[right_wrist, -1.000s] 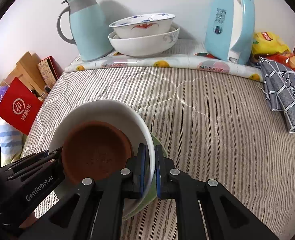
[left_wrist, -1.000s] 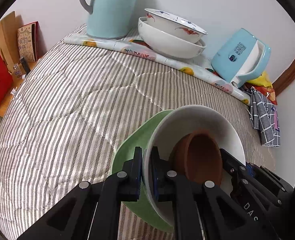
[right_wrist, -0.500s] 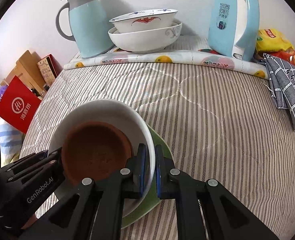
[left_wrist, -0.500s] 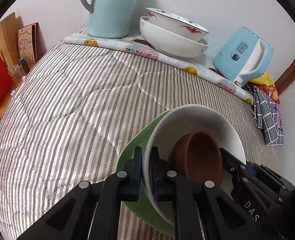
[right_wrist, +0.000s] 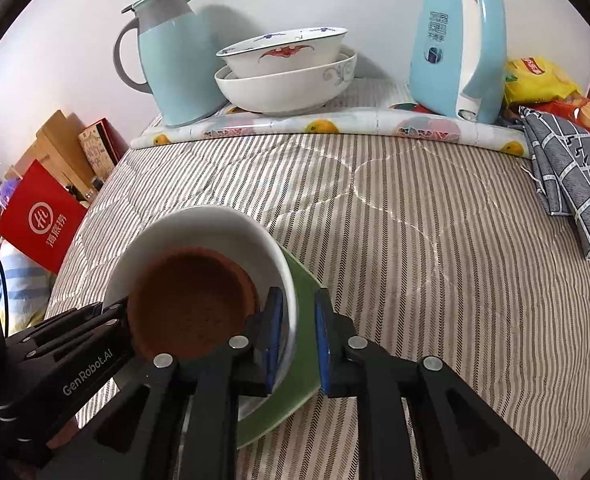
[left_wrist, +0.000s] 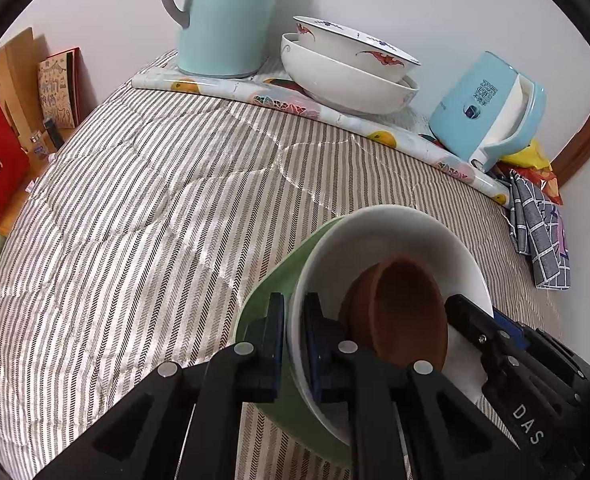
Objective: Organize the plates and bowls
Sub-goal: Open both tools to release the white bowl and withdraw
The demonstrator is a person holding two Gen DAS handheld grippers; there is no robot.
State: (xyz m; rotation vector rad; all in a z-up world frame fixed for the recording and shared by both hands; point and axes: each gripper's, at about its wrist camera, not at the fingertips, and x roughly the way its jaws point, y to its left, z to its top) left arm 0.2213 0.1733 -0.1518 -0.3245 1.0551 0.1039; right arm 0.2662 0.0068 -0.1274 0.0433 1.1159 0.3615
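Observation:
A white bowl [left_wrist: 379, 236] with a small brown bowl [left_wrist: 407, 312] inside it sits on a green plate [left_wrist: 271, 296] on the striped bed cover. My left gripper [left_wrist: 293, 336] is shut on the white bowl's rim. In the right wrist view the same white bowl [right_wrist: 199, 232], brown bowl [right_wrist: 191, 304] and green plate [right_wrist: 303, 352] show. My right gripper [right_wrist: 299, 336] straddles the white bowl's rim with its jaws parted, pads off the rim. Two stacked white bowls [left_wrist: 347, 68] stand at the back, also in the right wrist view [right_wrist: 287, 72].
A light-blue thermos jug [right_wrist: 171, 56] and a blue kettle [right_wrist: 459, 48] stand on a fruit-print mat [right_wrist: 335, 128] at the back. A grey checked cloth [right_wrist: 571, 168] and snack bags [right_wrist: 539, 80] lie at the right. A red bag [right_wrist: 39, 220] is beyond the left edge.
My right gripper's jaws have opened from the white bowl's rim. The bowls and plate have moved slightly forward across the cover. My left gripper stays clamped.

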